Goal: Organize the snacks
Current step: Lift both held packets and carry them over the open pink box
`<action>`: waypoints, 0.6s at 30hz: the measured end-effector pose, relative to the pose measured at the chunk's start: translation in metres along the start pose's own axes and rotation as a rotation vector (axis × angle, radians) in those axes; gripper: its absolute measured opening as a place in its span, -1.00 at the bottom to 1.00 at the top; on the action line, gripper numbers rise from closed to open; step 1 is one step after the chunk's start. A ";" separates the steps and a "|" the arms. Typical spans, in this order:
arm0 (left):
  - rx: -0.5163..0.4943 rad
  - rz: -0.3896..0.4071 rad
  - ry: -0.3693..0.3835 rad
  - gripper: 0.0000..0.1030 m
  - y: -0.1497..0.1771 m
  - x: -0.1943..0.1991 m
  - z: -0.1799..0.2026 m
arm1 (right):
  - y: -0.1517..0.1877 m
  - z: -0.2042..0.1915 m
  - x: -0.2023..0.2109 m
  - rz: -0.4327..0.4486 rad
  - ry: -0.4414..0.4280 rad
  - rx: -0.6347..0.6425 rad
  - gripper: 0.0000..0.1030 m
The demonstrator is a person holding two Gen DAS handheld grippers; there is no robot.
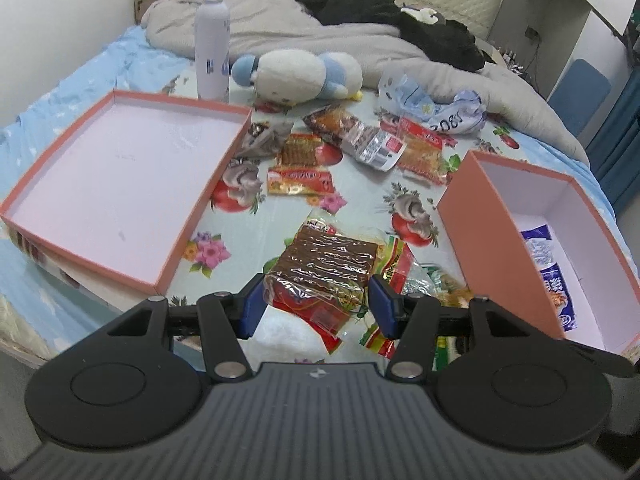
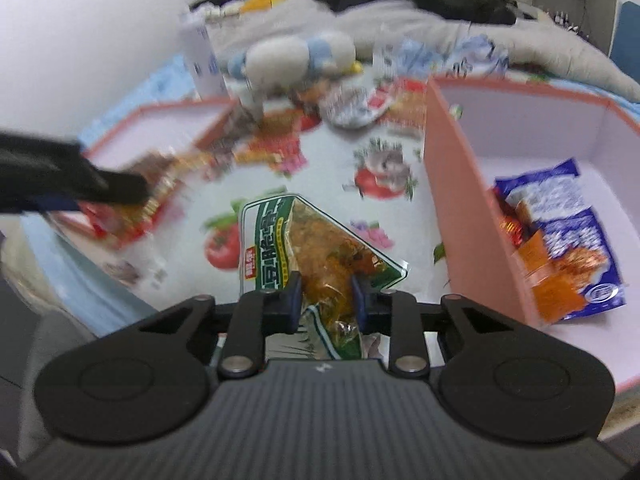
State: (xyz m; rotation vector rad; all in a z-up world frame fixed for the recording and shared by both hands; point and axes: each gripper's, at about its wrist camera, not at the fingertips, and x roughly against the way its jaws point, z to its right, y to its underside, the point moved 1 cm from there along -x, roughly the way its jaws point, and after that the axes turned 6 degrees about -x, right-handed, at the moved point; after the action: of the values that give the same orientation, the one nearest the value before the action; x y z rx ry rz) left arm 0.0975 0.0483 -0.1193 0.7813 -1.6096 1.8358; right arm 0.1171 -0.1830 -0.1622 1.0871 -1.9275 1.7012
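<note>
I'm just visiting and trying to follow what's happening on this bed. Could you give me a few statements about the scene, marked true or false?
1. The left tongs grip a brown snack pack. True.
2. The right tongs are empty. False: they are shut on a green-edged snack pack.
3. The shallow pink tray is full of snacks. False: no snacks show inside it.
4. A blue and white snack bag lies in the deep pink box. True.
5. A white bottle stands upright near the plush toy. True.
</note>
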 end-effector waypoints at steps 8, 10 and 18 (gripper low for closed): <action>-0.008 0.049 0.056 0.17 -0.011 0.039 0.020 | -0.013 0.002 0.068 0.087 0.007 -0.035 -0.44; -0.011 0.061 0.071 0.17 -0.011 0.048 0.024 | -0.013 0.006 0.078 0.097 0.016 -0.047 -0.44; -0.042 0.075 0.128 0.17 -0.011 0.059 0.052 | -0.011 0.024 0.112 0.146 0.087 -0.059 -0.44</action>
State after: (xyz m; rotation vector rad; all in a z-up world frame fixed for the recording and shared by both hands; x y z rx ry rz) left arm 0.0694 0.0007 -0.0624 0.5801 -1.6098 1.8582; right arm 0.0583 -0.2404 -0.0819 0.8550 -2.0315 1.7239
